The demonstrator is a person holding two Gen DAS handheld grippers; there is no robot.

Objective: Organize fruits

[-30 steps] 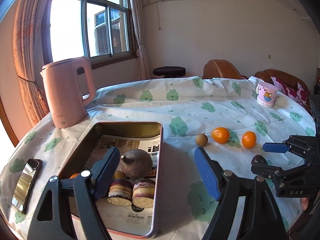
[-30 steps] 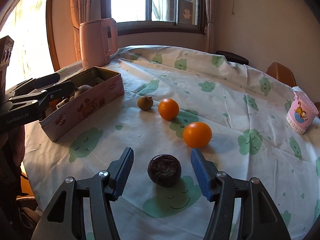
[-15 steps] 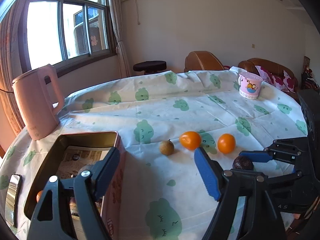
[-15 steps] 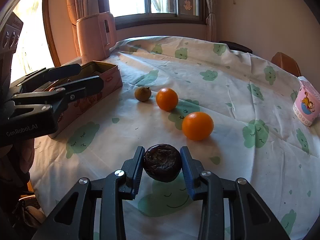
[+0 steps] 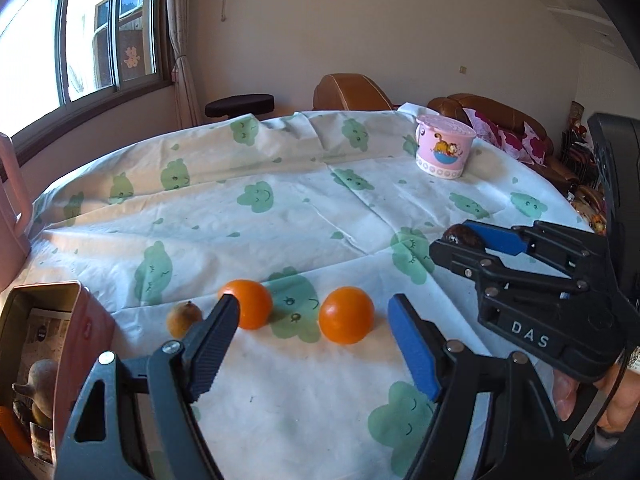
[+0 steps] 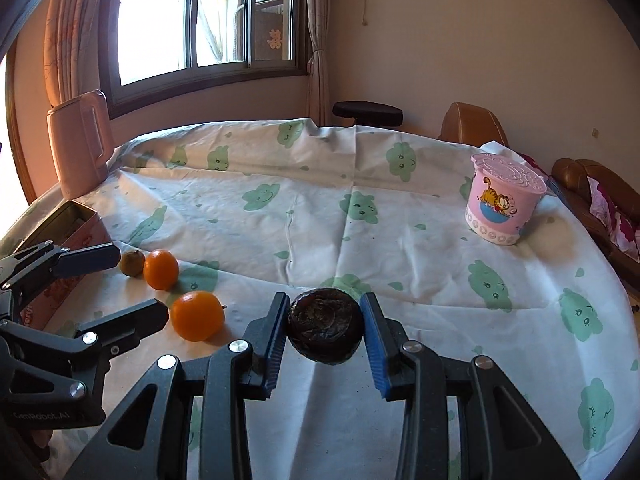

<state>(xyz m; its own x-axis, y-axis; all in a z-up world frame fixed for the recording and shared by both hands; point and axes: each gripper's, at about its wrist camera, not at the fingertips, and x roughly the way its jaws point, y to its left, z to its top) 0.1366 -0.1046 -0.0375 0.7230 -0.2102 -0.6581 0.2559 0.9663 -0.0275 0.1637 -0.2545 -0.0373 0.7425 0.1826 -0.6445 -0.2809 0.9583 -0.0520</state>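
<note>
Right gripper [image 6: 324, 330] clamped on a dark wrinkly fruit [image 6: 325, 330], blue pads pressed on both sides, fruit held a little above the tablecloth [image 6: 400, 220]. Left gripper [image 5: 312, 334] with fingers apart and nothing between them, pointed at two oranges. Nearer orange [image 5: 346, 320] just past the gap between the fingers; farther orange [image 5: 247, 309] right behind the tip of the left finger, with a small brown fruit [image 5: 184, 319] just beside it. All three in a row on the white cloth with green smiling clouds. Pink tin box [image 5: 48, 344] at the left edge, open, with a printed paper lining and some fruits inside; print too small to read. "DAS" in white letters on the right gripper's black frame in the left wrist view. "GenRobot.AI" on the left gripper's body in the right wrist view. Pink cup [image 6: 502, 198] with a lid and an orange cartoon cat on it, well apart from the fruits, at the far right of the table. Pink kettle [image 6: 82, 144] at the far left, near the window [image 6: 208, 16].
</note>
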